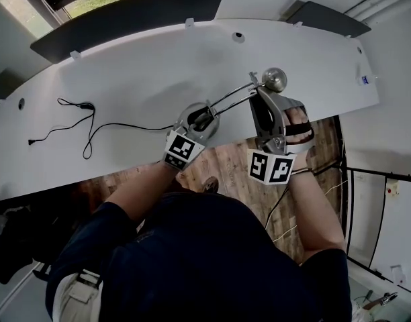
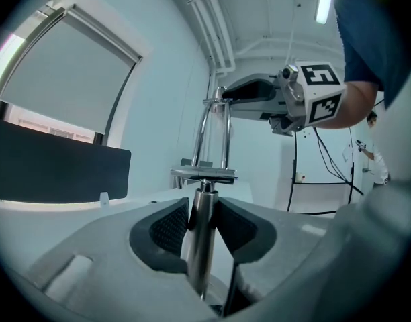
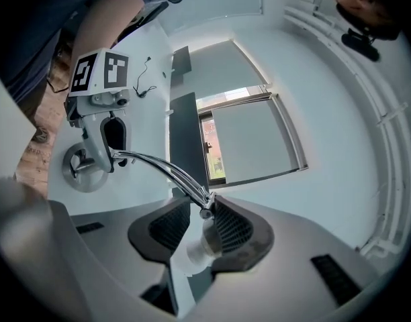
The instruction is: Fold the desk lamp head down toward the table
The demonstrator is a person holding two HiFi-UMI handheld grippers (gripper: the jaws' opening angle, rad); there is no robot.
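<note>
Gripping the desk lamp (image 1: 232,98) at both ends on the white counter (image 1: 138,66).
The left gripper (image 1: 199,119) has its jaws closed on the upright chrome post (image 2: 203,247) just above the round base (image 1: 182,116); the right gripper (image 1: 264,91) has its jaws clamped on the lamp head (image 1: 274,79) at the top of the twin chrome arms (image 3: 158,164), raised above the counter. Farther off lie a black cable (image 1: 91,127) and dark divider panels (image 1: 125,15) along the counter's back edge.
</note>
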